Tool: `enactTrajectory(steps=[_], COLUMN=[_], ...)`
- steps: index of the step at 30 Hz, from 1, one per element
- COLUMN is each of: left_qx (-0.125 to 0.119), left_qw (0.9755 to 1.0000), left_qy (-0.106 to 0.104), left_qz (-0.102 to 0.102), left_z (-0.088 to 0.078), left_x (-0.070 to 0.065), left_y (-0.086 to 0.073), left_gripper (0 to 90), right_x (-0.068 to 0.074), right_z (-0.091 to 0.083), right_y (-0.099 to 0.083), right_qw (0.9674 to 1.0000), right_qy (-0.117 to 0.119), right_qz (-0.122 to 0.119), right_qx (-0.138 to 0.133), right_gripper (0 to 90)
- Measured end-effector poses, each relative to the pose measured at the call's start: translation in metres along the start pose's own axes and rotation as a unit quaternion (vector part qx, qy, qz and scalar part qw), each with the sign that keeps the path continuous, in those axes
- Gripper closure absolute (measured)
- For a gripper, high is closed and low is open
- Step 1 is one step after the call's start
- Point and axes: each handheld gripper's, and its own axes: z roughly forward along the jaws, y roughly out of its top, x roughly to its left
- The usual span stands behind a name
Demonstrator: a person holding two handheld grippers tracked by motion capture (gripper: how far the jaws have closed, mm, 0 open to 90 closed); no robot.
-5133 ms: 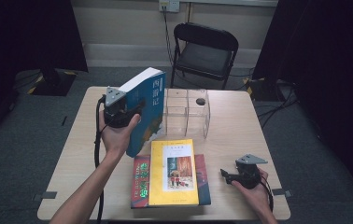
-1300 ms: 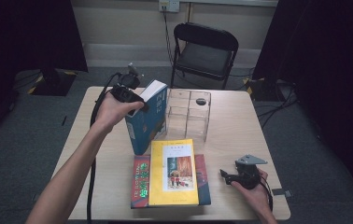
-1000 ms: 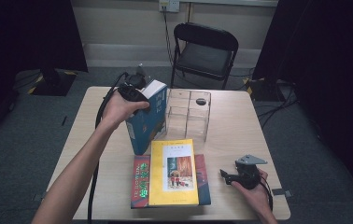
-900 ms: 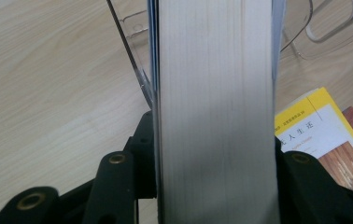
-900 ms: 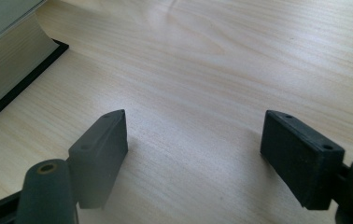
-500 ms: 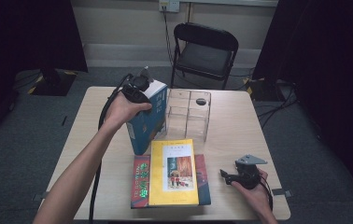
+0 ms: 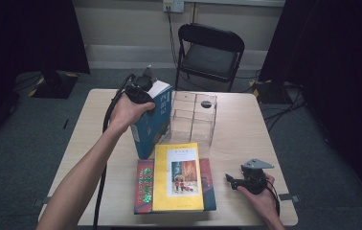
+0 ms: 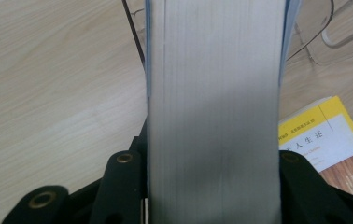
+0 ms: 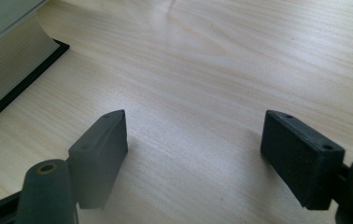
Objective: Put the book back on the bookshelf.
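Note:
A thick blue book (image 7: 148,129) stands upright on the table, leaning against the left side of a clear plastic organizer (image 7: 193,117). My left gripper (image 7: 145,91) grips its top from above. In the left gripper view the white page block (image 8: 214,107) sits tight between both black jaws, which have just been closing on it. My right gripper (image 7: 231,179) rests on the table at the front right. Its jaws (image 9: 195,149) stand open over bare wood.
A yellow book (image 7: 177,177) lies on top of a red one (image 7: 143,187) at the table's front middle, and the yellow cover (image 8: 324,140) lies below the held book. A black folding chair (image 7: 210,48) stands behind the wooden table (image 7: 246,129).
Five seconds ago the blue book was held up, tilted, at the left; now it stands beside the organizer with the left gripper on its top. The right hand has kept still.

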Motion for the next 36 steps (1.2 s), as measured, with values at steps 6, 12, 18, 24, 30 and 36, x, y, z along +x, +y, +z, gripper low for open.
enactTrajectory(steps=[6,12,18,24,30,36], left_qx=[0.003,-0.008,-0.027,-0.034,-0.042,-0.082], left_qw=[0.9999,0.9997,0.9987,0.9983,0.9981,0.9955], left_qy=[-0.006,-0.007,0.002,0.010,0.017,0.008], left_qz=[-0.009,-0.024,-0.044,-0.046,-0.042,-0.046], left_z=[0.000,-0.006,0.001,0.012,0.021,0.019], left_x=[0.003,0.007,0.007,0.007,0.003,0.005], left_y=[0.007,0.019,0.035,0.043,0.043,0.038], left_gripper=[61.4,61.4,61.5,61.4,60.9,52.8], right_x=[0.000,0.000,0.000,0.000,0.000,0.001], right_z=[0.000,0.000,0.000,0.000,0.000,0.000], right_y=[0.000,0.000,0.000,0.000,0.000,0.000], right_qw=[1.0000,1.0000,1.0000,1.0000,1.0000,1.0000], right_qy=[0.000,0.001,0.001,0.001,0.003,0.005], right_qz=[0.000,-0.001,-0.001,-0.001,-0.004,-0.006], right_qx=[0.000,0.000,0.000,0.000,0.000,-0.001], right_gripper=[22.8,22.9,22.9,22.8,22.9,22.9])
